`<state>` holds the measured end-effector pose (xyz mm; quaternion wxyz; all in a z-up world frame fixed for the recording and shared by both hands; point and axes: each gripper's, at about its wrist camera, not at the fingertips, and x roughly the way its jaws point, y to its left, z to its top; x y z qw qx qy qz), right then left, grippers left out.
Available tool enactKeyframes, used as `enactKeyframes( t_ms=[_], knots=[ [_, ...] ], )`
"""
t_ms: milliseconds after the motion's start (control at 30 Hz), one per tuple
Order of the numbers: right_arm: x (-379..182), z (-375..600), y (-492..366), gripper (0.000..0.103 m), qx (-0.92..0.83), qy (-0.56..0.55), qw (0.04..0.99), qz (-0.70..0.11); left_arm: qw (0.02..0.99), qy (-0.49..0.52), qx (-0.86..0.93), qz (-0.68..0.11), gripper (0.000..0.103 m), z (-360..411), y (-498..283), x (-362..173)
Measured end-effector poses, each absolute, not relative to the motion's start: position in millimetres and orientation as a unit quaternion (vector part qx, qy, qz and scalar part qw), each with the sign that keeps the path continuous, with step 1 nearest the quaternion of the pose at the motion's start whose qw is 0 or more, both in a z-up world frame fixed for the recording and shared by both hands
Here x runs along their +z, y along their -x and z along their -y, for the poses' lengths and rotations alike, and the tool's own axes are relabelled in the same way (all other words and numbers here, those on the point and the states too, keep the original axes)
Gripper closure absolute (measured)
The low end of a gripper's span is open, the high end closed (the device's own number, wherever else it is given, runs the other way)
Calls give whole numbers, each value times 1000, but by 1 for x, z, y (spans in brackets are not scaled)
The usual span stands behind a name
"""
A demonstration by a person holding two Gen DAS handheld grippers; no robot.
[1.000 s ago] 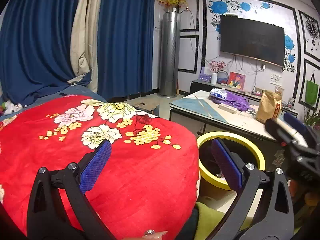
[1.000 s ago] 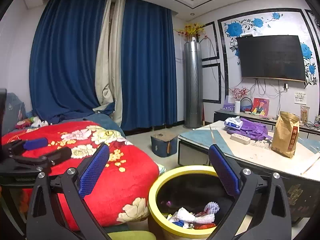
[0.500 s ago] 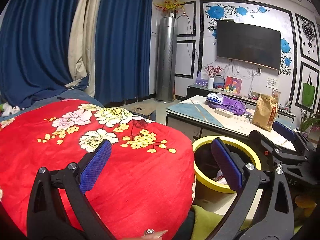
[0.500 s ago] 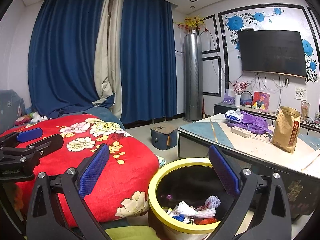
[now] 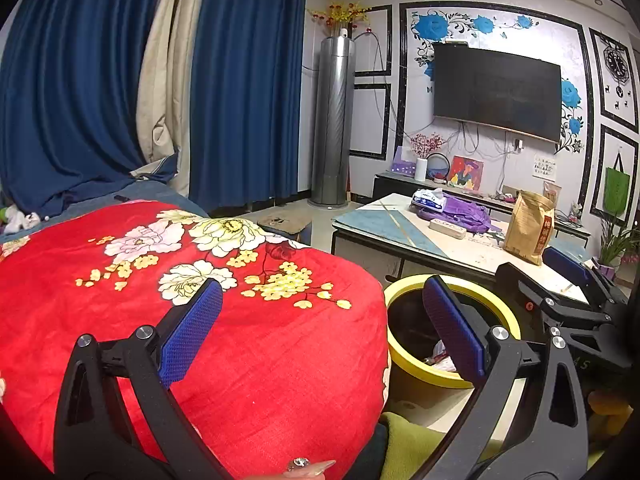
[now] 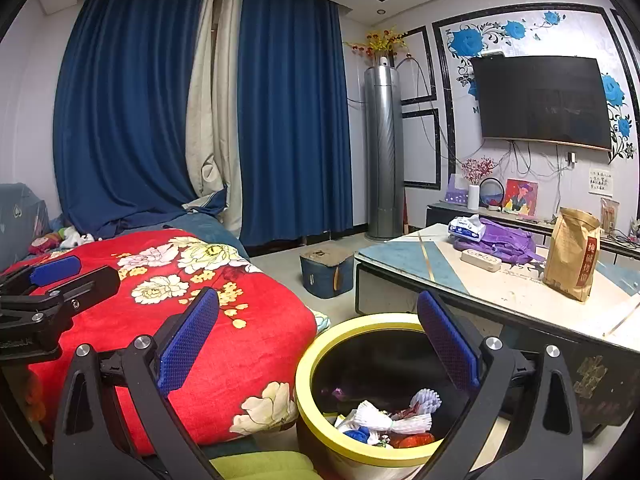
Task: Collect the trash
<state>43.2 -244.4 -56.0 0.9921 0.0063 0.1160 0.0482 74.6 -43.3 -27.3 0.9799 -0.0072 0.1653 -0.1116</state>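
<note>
The tall brown paper bag [image 6: 573,254] on the low table carries a red vertical label with yellow Chinese characters, too small to read for certain. The white-and-blue soft tissue pack [image 6: 466,225] has blue print that stays illegible, and a small white notice [image 6: 599,181] under the black wall-mounted television [image 6: 542,101] is equally unreadable.

The left gripper [image 5: 322,330] has black plastic arms with silver screws and blue ribbed rubber pads; its jaws stand wide apart with nothing between them, above the red plush blanket with white, pink and yellow flowers [image 5: 240,344]. The right gripper [image 6: 318,338] is built the same and is likewise spread wide and empty, poised over the round bin with a glossy yellow rim and black inside [image 6: 320,344].

The trash lies in that bin: white foam netting sleeves [image 6: 384,420], a blue scrap and something red-orange, heaped at the bottom. The bin stands on the floor between the blanket and the low table with a pale marble-look top and a teal wedge [image 6: 500,288].

The right wrist view looks down into the bin and shows the netting clearly, plus the dark blue fabric-covered box [image 6: 326,274] on the floor. The left wrist view shows only a sliver of the bin's contents, but it takes in a green bag [image 5: 617,189] hanging on the wall, a long decorated fingernail [image 5: 310,467] at the bottom edge, and the right gripper at the far right. A purple cloth bag [image 6: 500,242] and a white power strip [image 6: 480,260] lie on the table.
</note>
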Motion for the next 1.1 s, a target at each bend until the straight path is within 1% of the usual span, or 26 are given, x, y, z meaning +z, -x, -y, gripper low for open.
enactKeyframes(
  t_ms=[1100],
  knots=[
    [-57, 245, -44, 6, 49, -12, 992, -119, 979, 2, -119, -167, 11, 44, -76, -27]
  ],
)
